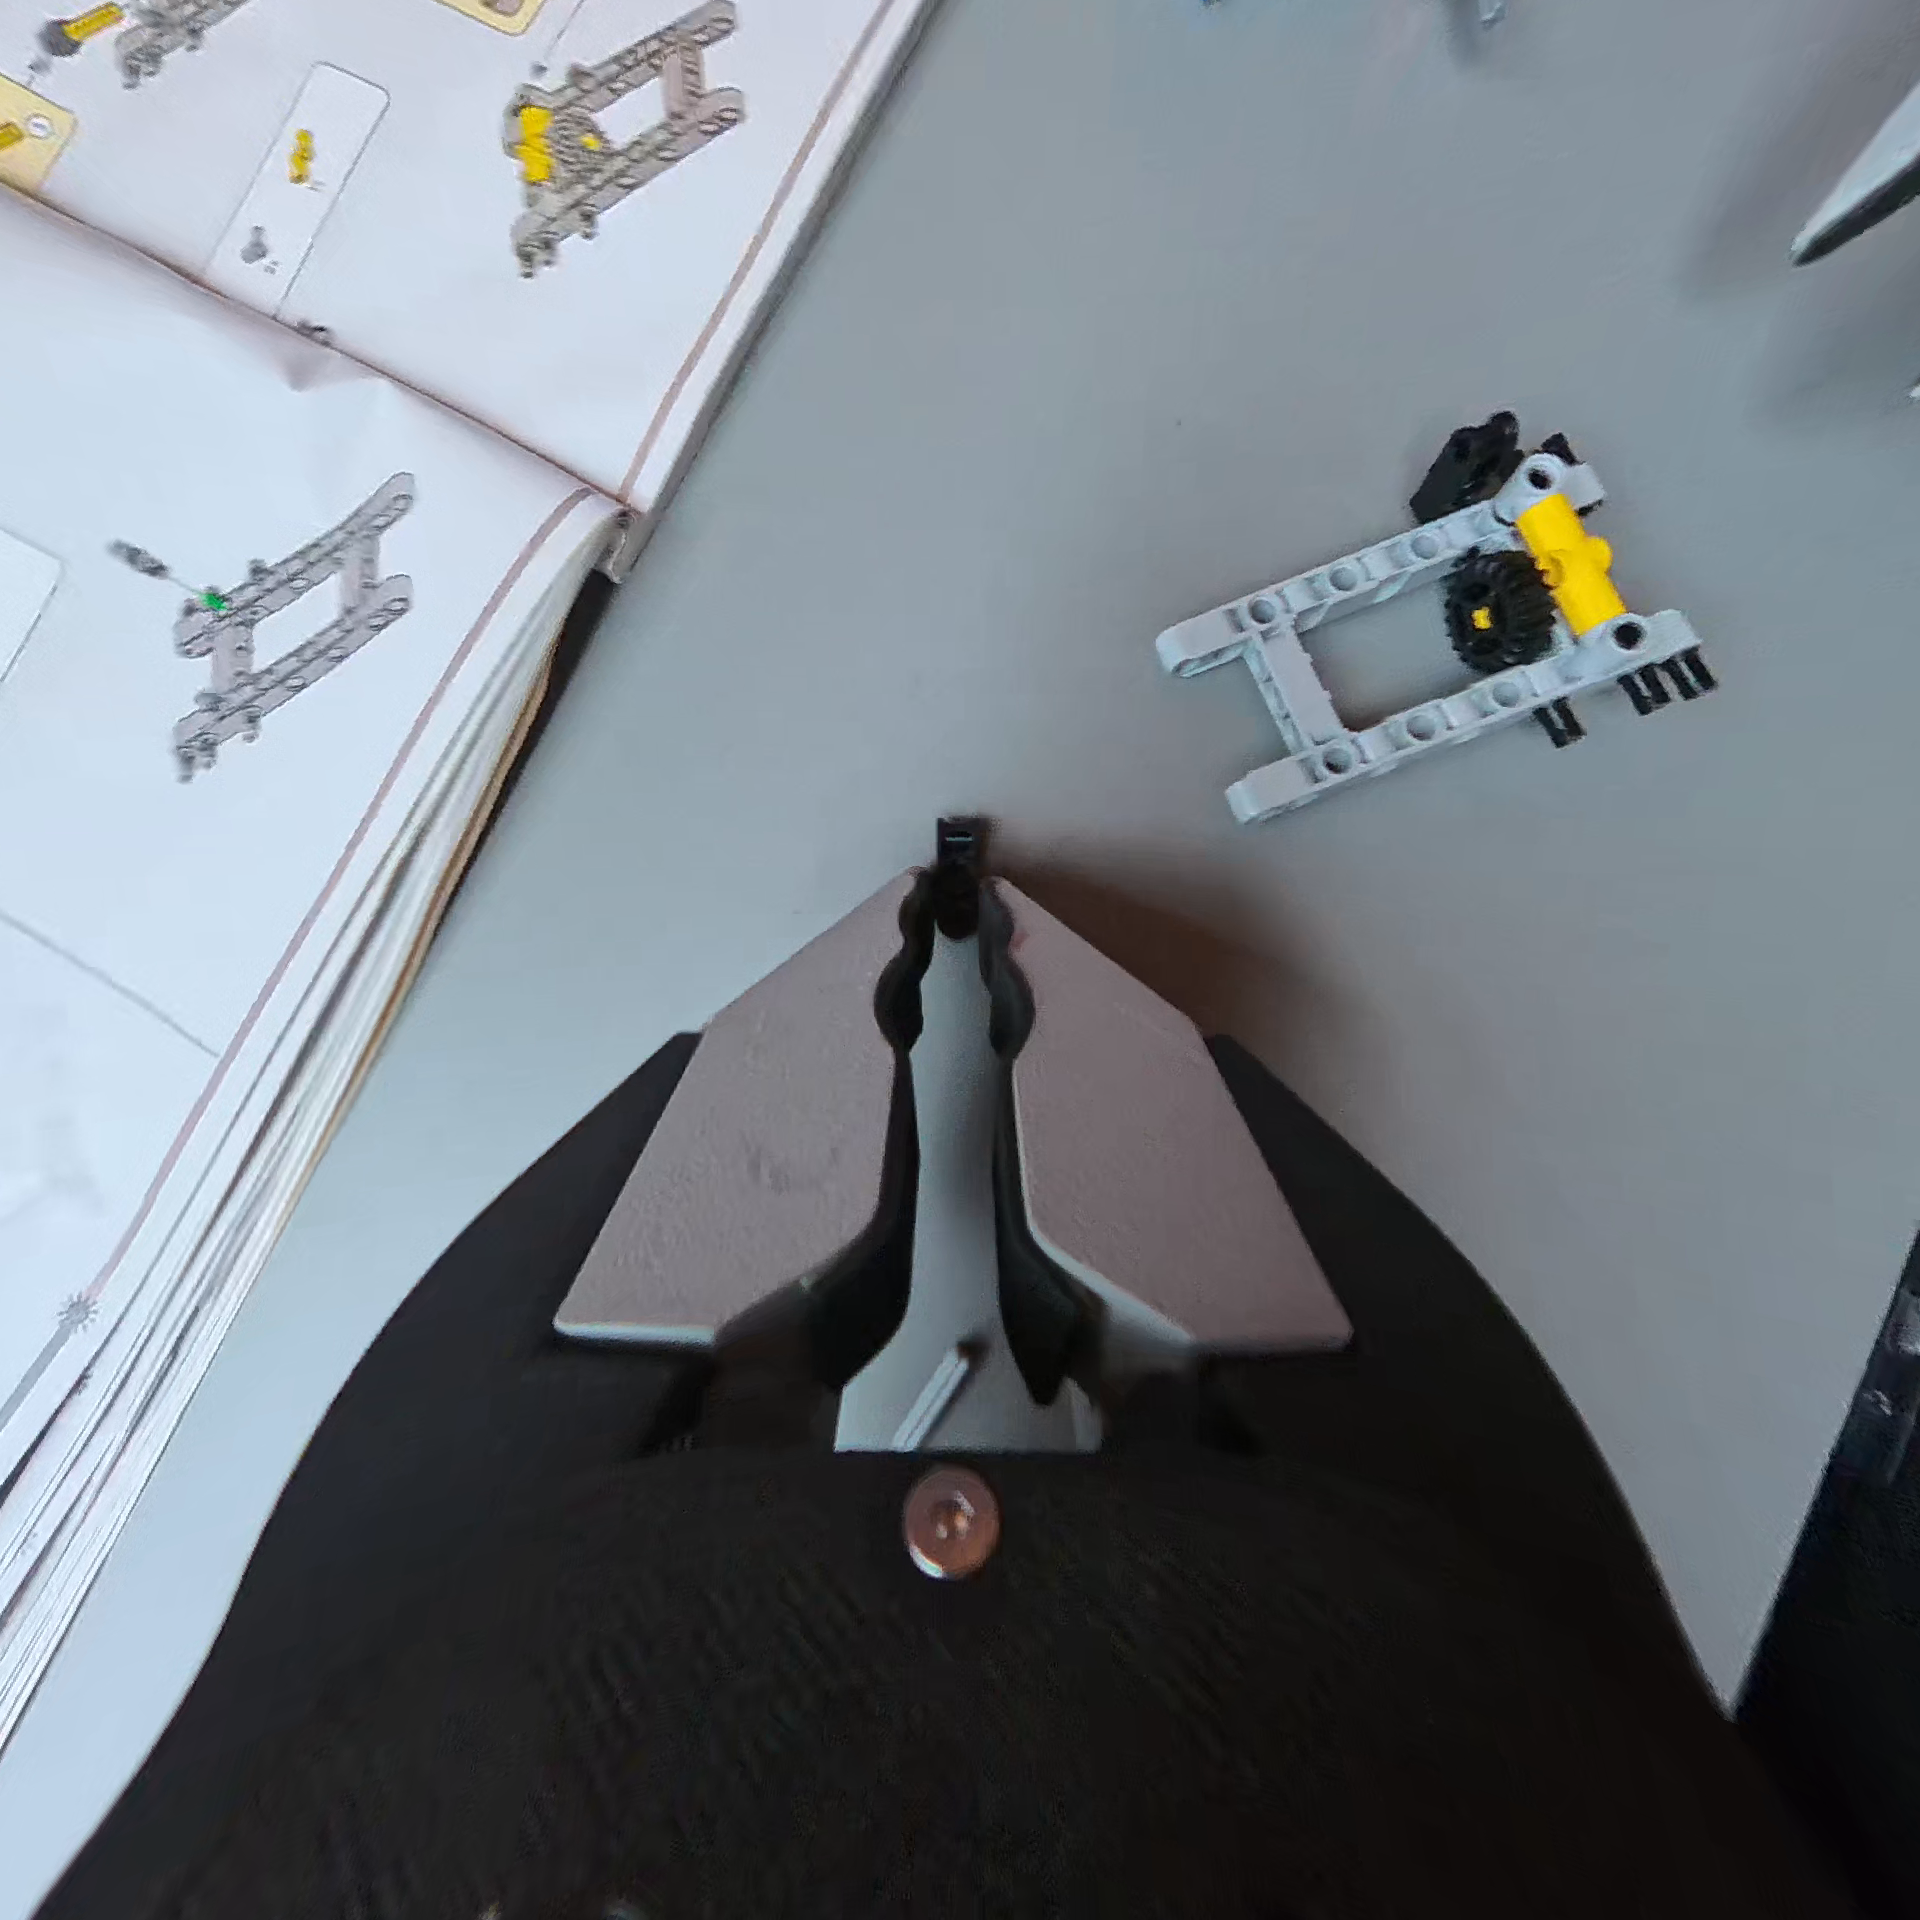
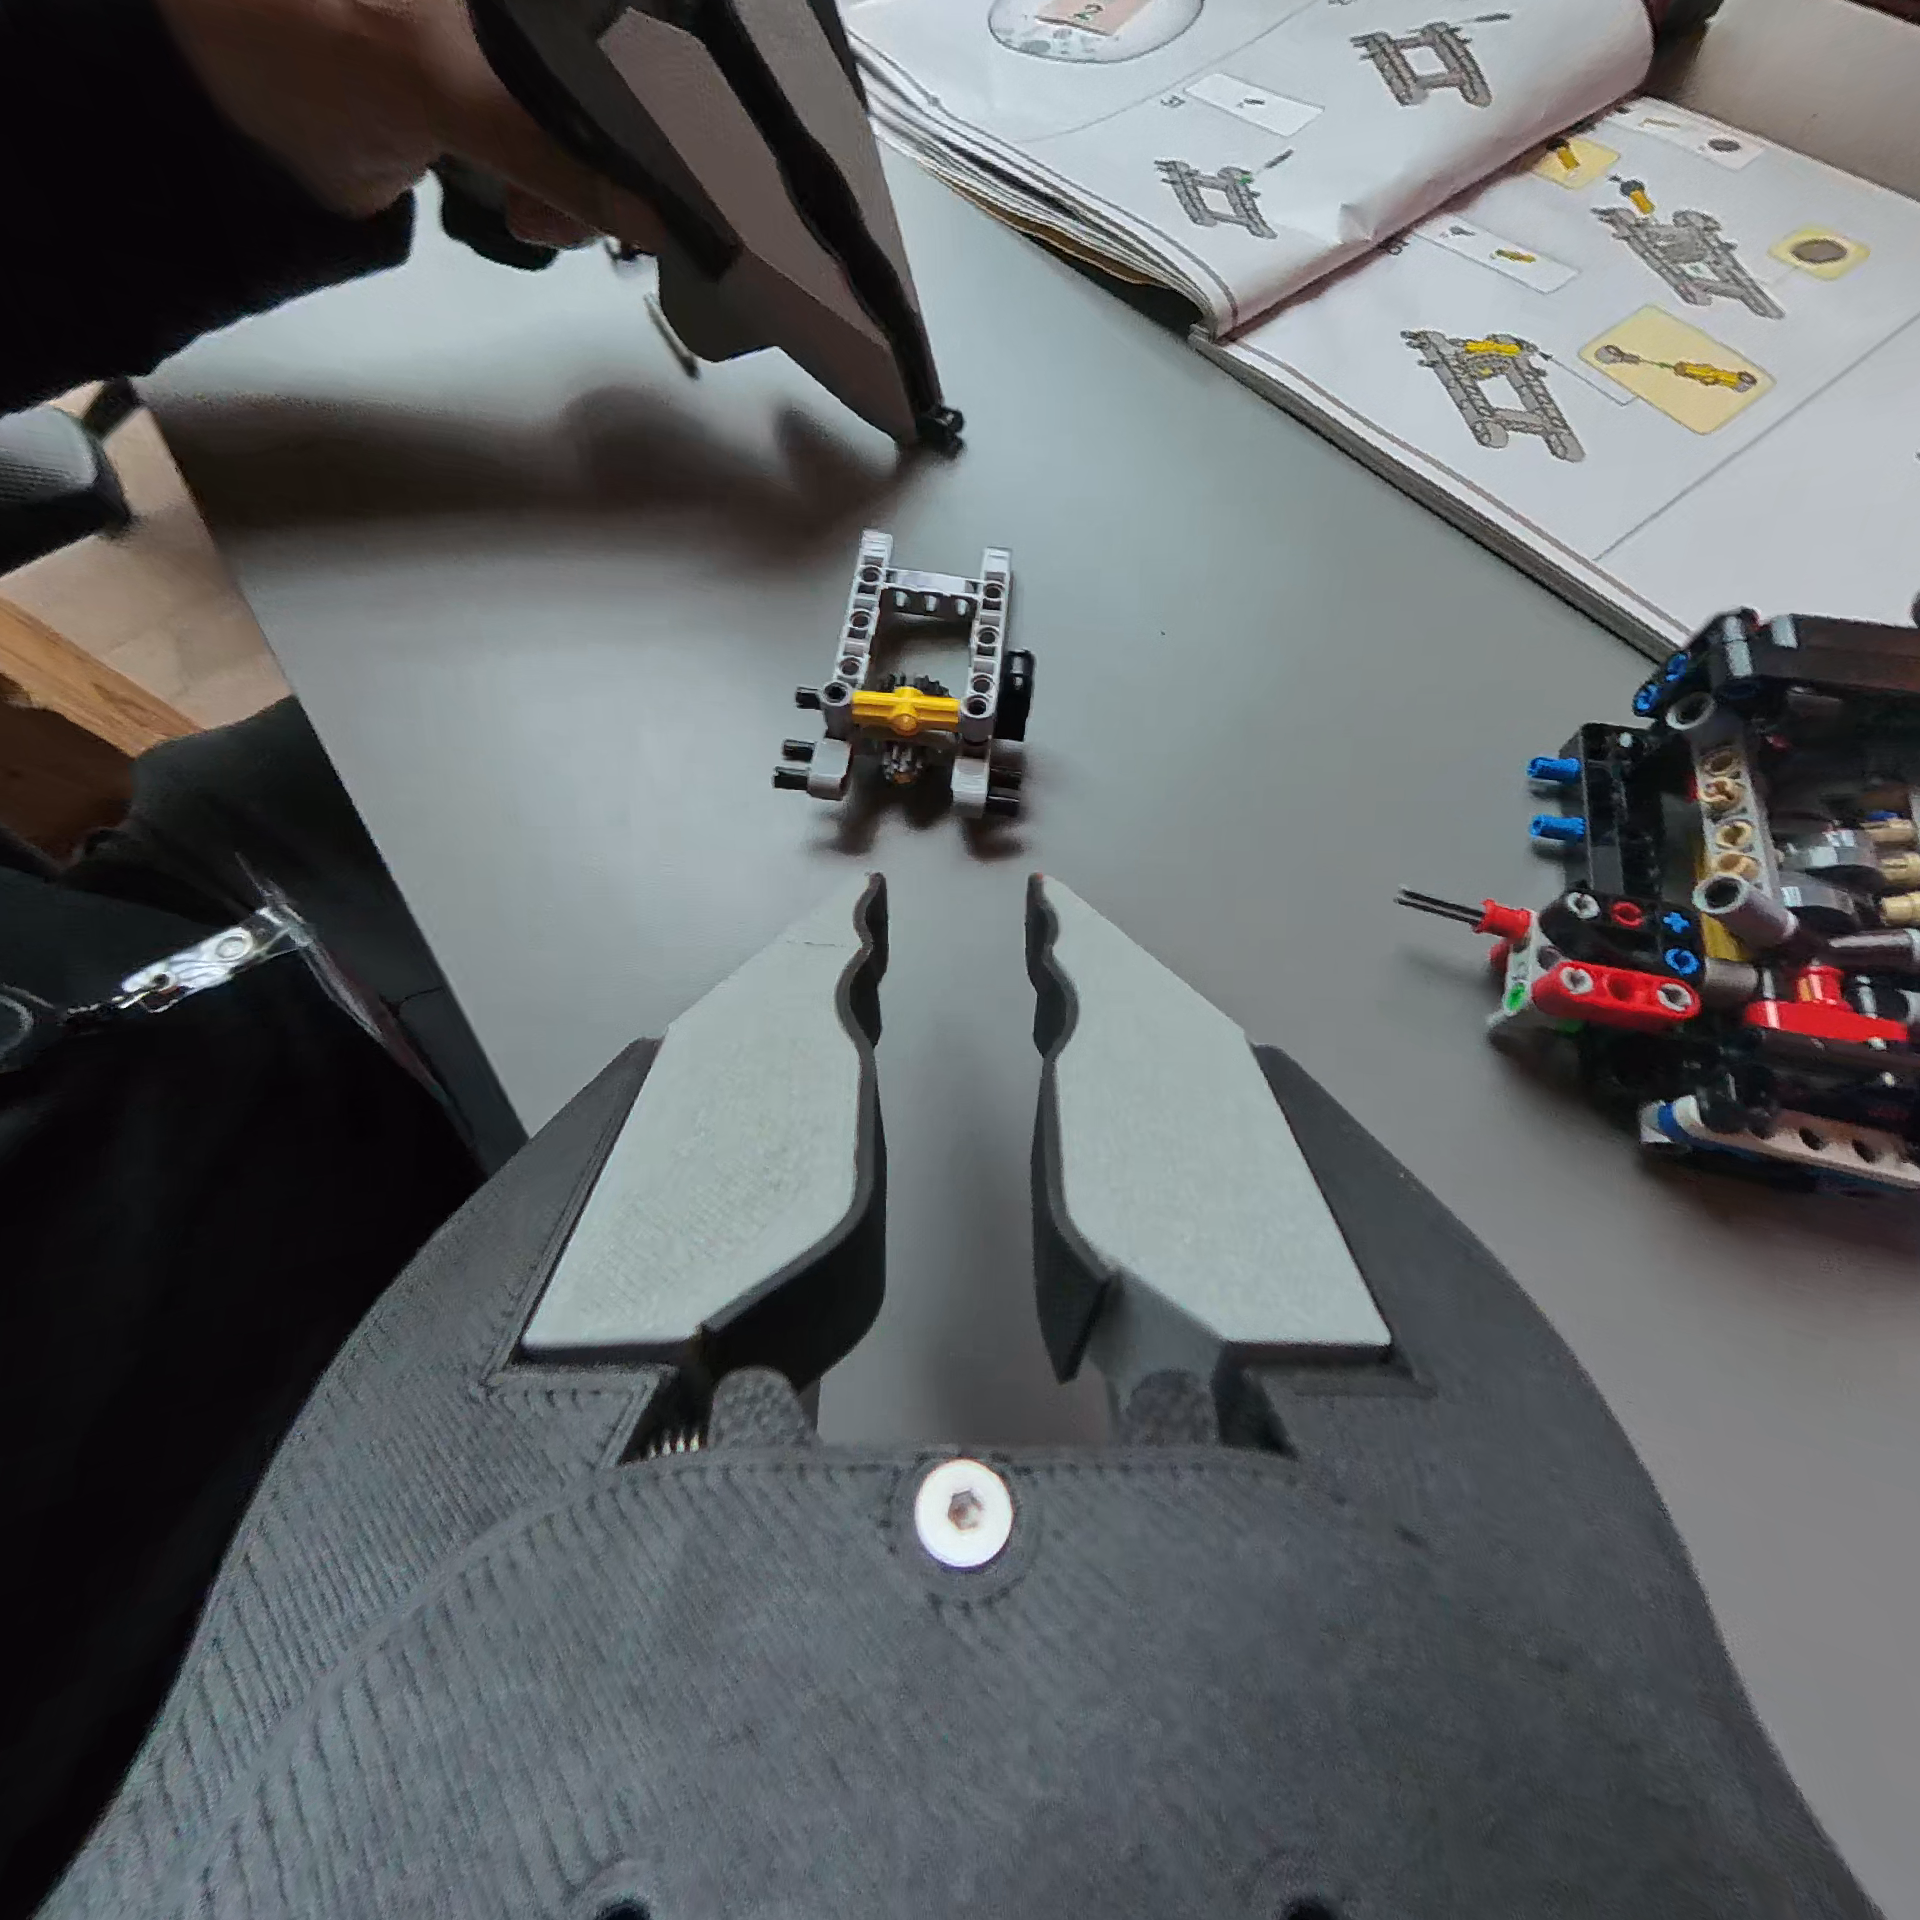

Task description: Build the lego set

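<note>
My left gripper [image 1: 958,894] is shut on a small black lego pin [image 1: 961,847], which sticks out past the fingertips right at the grey table [image 1: 1039,364]. The right wrist view shows this gripper [image 2: 930,426] with the black pin [image 2: 943,424] at its tip. A light grey lego frame [image 1: 1434,623] with a yellow connector and a black gear lies to the right of the left gripper. My right gripper [image 2: 956,894] is open and empty, just short of the same frame [image 2: 914,675].
An open instruction booklet [image 1: 312,468] lies at the left, and shows at the upper right in the right wrist view [image 2: 1455,260]. A larger black, red and blue lego assembly [image 2: 1745,914] stands at the right. A person's hand and dark sleeve [image 2: 260,125] are at the upper left. The left gripper's tips are roughly 15 cm from the right gripper's.
</note>
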A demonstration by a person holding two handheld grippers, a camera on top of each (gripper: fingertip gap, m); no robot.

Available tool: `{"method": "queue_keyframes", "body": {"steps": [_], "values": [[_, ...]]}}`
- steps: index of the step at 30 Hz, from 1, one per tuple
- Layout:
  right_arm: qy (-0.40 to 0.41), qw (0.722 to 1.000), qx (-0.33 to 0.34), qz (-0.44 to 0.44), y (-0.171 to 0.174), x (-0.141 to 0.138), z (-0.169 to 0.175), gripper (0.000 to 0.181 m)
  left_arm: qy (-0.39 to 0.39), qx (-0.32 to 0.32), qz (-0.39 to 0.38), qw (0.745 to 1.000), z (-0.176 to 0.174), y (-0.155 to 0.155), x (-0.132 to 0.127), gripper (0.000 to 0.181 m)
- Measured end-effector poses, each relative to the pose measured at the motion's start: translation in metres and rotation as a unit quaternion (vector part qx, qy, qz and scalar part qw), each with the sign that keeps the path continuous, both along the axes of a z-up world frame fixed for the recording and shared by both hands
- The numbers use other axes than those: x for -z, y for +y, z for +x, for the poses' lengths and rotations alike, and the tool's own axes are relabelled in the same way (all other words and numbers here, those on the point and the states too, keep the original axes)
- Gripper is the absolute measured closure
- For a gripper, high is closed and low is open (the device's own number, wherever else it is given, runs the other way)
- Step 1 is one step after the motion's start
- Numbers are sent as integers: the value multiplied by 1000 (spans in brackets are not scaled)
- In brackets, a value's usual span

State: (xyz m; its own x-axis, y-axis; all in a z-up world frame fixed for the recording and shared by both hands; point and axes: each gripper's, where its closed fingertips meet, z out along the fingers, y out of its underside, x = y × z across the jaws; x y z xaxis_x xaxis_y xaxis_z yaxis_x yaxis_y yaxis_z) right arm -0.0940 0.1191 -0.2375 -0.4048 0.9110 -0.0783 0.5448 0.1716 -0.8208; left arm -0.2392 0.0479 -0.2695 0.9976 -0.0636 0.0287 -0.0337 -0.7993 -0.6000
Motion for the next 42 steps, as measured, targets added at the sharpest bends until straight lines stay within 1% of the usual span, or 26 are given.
{"method": "queue_keyframes", "body": {"steps": [3, 4, 6, 8, 11, 13, 14, 16, 17, 18, 19, 20, 22, 24, 26, 28, 30, 32, 37, 42], "values": [[11, 1000, -26, 6, -14, -4, 2, 158, -11, 19, -6, 1000, 18, -6, 0, 176], [10, 999, -39, 5, -20, -4, 3, 157, -9, 28, -7, 1000, 26, -10, 0, 176], [6, 999, -41, 15, -25, 0, 0, 156, 8, 37, -9, 999, 39, -20, 0, 176], [-6, 999, -33, 38, -25, 8, -7, 149, 13, 48, -8, 999, 55, -29, -1, 176], [-6, 997, -30, 68, -27, 16, -17, 139, 7, 100, 18, 995, 91, -34, -4, 176], [-13, 996, -29, 82, -24, 21, -23, 133, 8, 142, 35, 989, 112, -33, -1, 176], [-17, 996, -23, 88, -18, 23, -26, 133, 10, 149, 45, 988, 118, -32, -2, 176], [-22, 993, 22, 112, 10, 24, -31, 138, -11, 161, 49, 986, 129, -30, -2, 176], [-28, 992, 45, 110, 23, 24, -31, 142, -13, 161, 54, 985, 131, -27, -2, 176], [-31, 994, 50, 93, 26, 21, -28, 143, -7, 161, 61, 985, 131, -24, -2, 175], [-25, 996, 41, 71, 22, 16, -24, 142, -2, 160, 67, 985, 130, -21, -3, 176], [-8, 998, 26, 54, 14, 9, -20, 141, -3, 161, 73, 984, 132, -19, -4, 176], [27, 998, -13, 51, -9, -1, -11, 143, -13, 168, 93, 981, 137, -13, -10, 176], [48, 995, -54, 71, -34, -3, -1, 152, -28, 177, 104, 978, 142, -9, -14, 176], [62, 991, -97, 70, -59, -2, 9, 159, -58, 179, 113, 975, 146, -7, -16, 176], [69, 989, -125, 47, -74, -3, 15, 162, -73, 187, 130, 971, 150, -6, -21, 176], [75, 986, -149, 19, -83, -7, 18, 162, -95, 205, 159, 961, 158, -8, -32, 176], [83, 984, -157, -4, -86, -12, 19, 161, -110, 210, 185, 954, 162, -8, -42, 176], [94, 979, -171, -58, -86, -24, 23, 164, -114, 214, 227, 943, 162, -8, -54, 176], [86, 983, -147, -72, -77, -24, 19, 164, -118, 202, 240, 942, 158, -5, -57, 176]]}}
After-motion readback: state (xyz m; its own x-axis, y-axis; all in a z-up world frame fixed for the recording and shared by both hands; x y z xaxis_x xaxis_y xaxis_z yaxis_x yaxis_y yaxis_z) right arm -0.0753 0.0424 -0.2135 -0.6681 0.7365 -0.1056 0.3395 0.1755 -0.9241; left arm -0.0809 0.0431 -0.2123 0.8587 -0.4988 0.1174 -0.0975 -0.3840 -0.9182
